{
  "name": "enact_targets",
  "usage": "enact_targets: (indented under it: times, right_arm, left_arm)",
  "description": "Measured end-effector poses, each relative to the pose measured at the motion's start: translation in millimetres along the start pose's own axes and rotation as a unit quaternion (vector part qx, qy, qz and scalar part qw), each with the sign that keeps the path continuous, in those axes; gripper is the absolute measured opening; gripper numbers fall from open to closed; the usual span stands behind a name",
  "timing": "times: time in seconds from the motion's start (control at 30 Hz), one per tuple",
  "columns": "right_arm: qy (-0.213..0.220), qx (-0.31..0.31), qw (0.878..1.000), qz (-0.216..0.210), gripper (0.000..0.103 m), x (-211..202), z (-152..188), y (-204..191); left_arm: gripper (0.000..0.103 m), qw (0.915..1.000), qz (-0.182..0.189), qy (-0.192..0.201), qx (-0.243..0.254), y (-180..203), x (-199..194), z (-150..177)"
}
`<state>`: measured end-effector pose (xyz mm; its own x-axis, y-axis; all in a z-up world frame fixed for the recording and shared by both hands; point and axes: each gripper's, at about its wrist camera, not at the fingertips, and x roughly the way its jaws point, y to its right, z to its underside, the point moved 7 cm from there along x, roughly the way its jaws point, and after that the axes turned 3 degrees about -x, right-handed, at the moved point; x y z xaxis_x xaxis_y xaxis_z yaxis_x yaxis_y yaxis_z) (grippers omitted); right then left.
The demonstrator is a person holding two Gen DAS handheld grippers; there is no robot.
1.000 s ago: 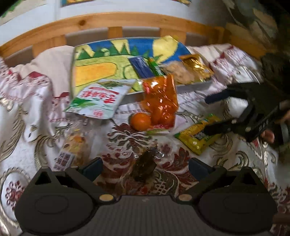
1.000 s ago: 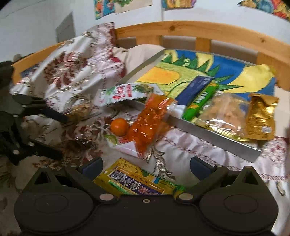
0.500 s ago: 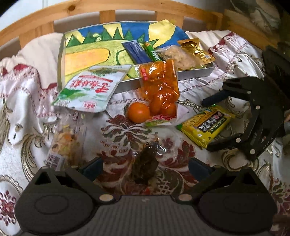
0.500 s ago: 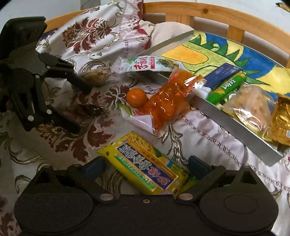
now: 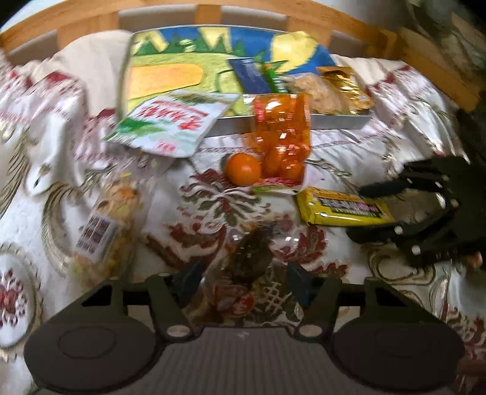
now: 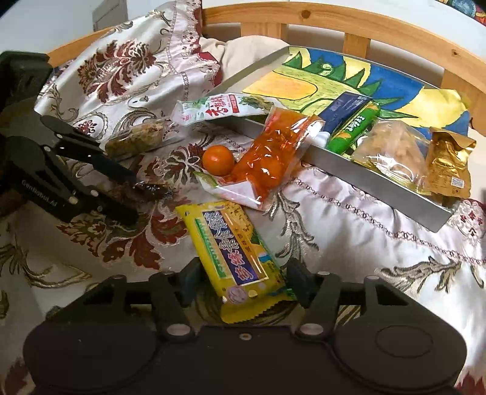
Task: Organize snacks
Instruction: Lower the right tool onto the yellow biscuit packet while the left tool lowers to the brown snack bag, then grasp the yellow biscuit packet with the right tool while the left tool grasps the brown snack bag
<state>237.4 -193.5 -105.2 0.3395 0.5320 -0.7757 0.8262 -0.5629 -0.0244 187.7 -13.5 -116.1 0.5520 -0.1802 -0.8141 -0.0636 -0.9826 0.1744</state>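
A dark snack in a clear wrapper (image 5: 252, 258) lies on the patterned cloth between the fingers of my left gripper (image 5: 243, 281). Its jaws are closing, with a little cloth showing beside the wrapper. In the right wrist view the left gripper (image 6: 132, 197) straddles the end of that dark snack (image 6: 152, 190). My right gripper (image 6: 244, 281) is closing around a yellow packet (image 6: 234, 243); one pad is at its edge and the other stands slightly off it. The left wrist view shows the right gripper (image 5: 355, 212) astride the yellow packet (image 5: 340, 208).
A painted tray (image 6: 364, 173) at the back holds a blue packet (image 6: 346, 106), a green stick (image 6: 355, 127), a clear bag (image 6: 391, 145) and a gold packet (image 6: 449, 164). A white-green packet (image 5: 170, 124) and an orange packet (image 5: 282, 133) lean on its rim. An orange fruit (image 5: 243, 168) and a clear mixed-snack packet (image 5: 106, 231) lie on the cloth. A wooden rail (image 6: 303, 15) runs behind.
Both grippers' jaws have narrowed from wide open around their packets. The right gripper has moved in over the yellow packet, and both views have tipped further down toward the cloth.
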Motion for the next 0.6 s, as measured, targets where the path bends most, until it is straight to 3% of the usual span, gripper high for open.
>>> enact_targets:
  times: [0.1, 0.2, 0.27, 0.33, 0.6]
  right_arm:
    - [-0.01, 0.004, 1.0, 0.012, 0.06, -1, 0, -8]
    - [-0.012, 0.001, 1.0, 0.006, 0.064, -2, 0, -18]
    - [-0.011, -0.006, 1.0, -0.005, 0.07, -4, 0, -25]
    - [-0.008, -0.014, 1.0, -0.007, 0.077, -5, 0, -29]
    - [0.017, 0.015, 1.0, 0.001, 0.081, 1, -1, -22]
  left_arm:
    - [0.062, 0.9999, -0.008, -0.008, -0.009, 3, -4, 4]
    - [0.064, 0.9996, -0.014, -0.014, 0.022, 9, -6, 9]
    - [0.079, 0.9987, -0.01, -0.015, 0.048, 12, -7, 11]
    - [0.086, 0.9974, -0.005, -0.022, 0.068, 14, -6, 12]
    - [0.085, 0.9928, -0.011, -0.037, 0.113, 18, 2, 14]
